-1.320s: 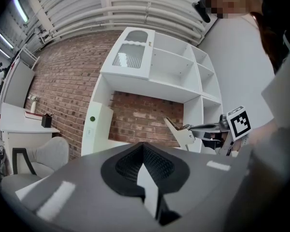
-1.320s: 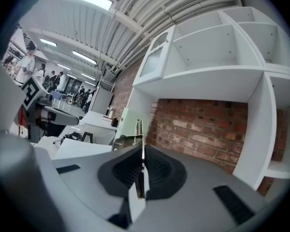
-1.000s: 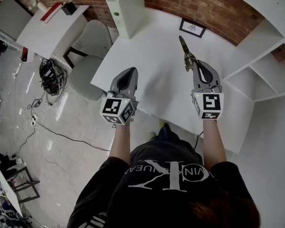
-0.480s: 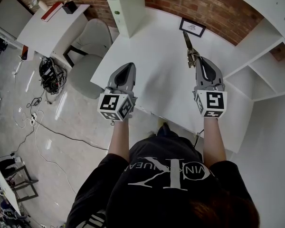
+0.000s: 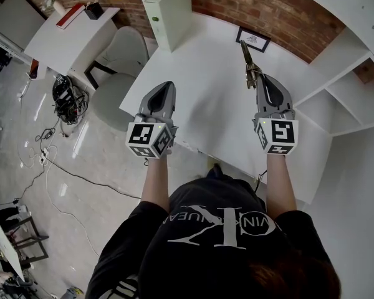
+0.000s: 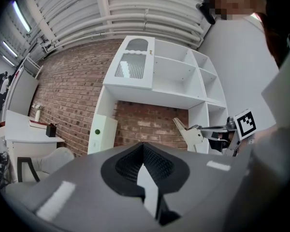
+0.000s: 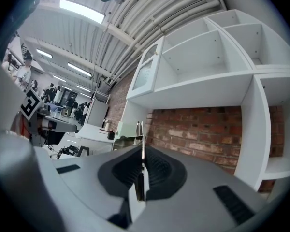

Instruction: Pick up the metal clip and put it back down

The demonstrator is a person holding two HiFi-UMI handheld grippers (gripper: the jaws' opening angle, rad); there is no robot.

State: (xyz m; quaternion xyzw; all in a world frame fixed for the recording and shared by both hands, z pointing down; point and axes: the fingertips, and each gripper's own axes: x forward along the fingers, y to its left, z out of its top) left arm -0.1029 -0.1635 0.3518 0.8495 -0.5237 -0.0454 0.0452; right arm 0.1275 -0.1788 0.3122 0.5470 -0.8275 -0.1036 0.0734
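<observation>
The metal clip (image 5: 247, 61) is a slim, dull-metal piece that juts forward from my right gripper (image 5: 256, 83), which is shut on its near end. It hangs over the white table (image 5: 199, 80), pointing toward the brick wall. In the right gripper view I see the clip (image 7: 142, 138) edge-on as a thin blade between the pads. From the left gripper view the clip (image 6: 189, 133) shows side-on, sticking out of the right gripper (image 6: 203, 128). My left gripper (image 5: 164, 90) hovers over the table's near-left edge, shut with nothing in it (image 6: 144, 150).
A tall white box (image 5: 168, 8) stands at the table's back left, and a small framed picture (image 5: 252, 38) leans on the brick wall. White shelving (image 5: 352, 80) borders the right side. A grey chair (image 5: 121, 58) and floor cables (image 5: 65, 98) lie to the left.
The right gripper with the clip has edged slightly forward, toward the framed picture. The left gripper has hardly shifted.
</observation>
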